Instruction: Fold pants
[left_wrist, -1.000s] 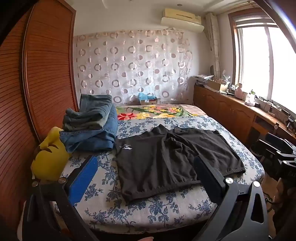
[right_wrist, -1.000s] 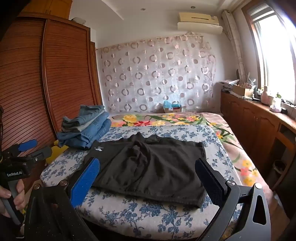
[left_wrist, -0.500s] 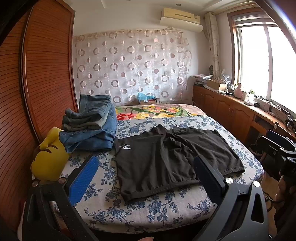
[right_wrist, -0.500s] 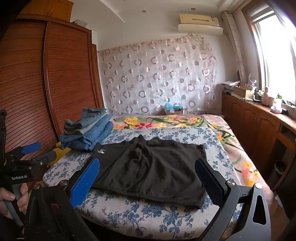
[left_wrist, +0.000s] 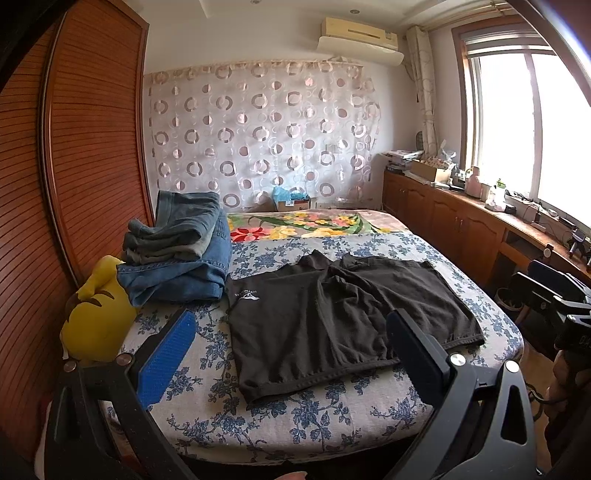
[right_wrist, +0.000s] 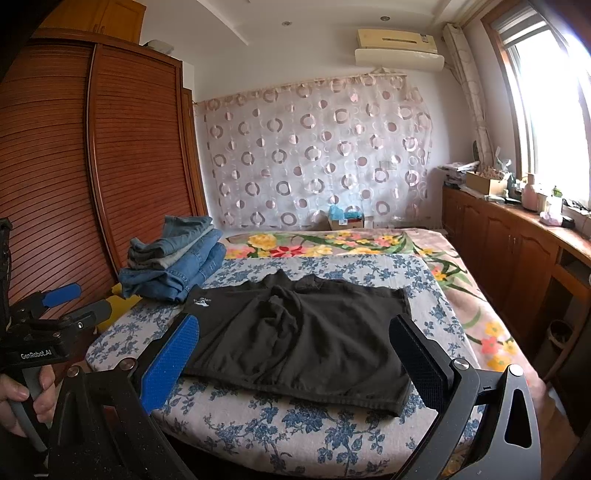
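Black pants (left_wrist: 332, 325) lie spread flat on the blue-flowered bed sheet (left_wrist: 295, 417), with a small white logo at their far left. They also show in the right wrist view (right_wrist: 303, 339). My left gripper (left_wrist: 291, 354) is open and empty, held short of the bed's near edge. My right gripper (right_wrist: 295, 354) is open and empty, also short of the near edge. The left gripper shows at the left of the right wrist view (right_wrist: 70, 299), held in a hand.
A stack of folded jeans (left_wrist: 181, 251) sits at the bed's far left, next to a yellow plush toy (left_wrist: 96, 317). A wooden wardrobe (left_wrist: 55, 184) runs along the left. Wooden cabinets (left_wrist: 461, 229) with clutter stand under the window on the right.
Both views have shifted slightly; the right wrist view has drawn back and tilted up a little. The pants have not moved. Both grippers stay open.
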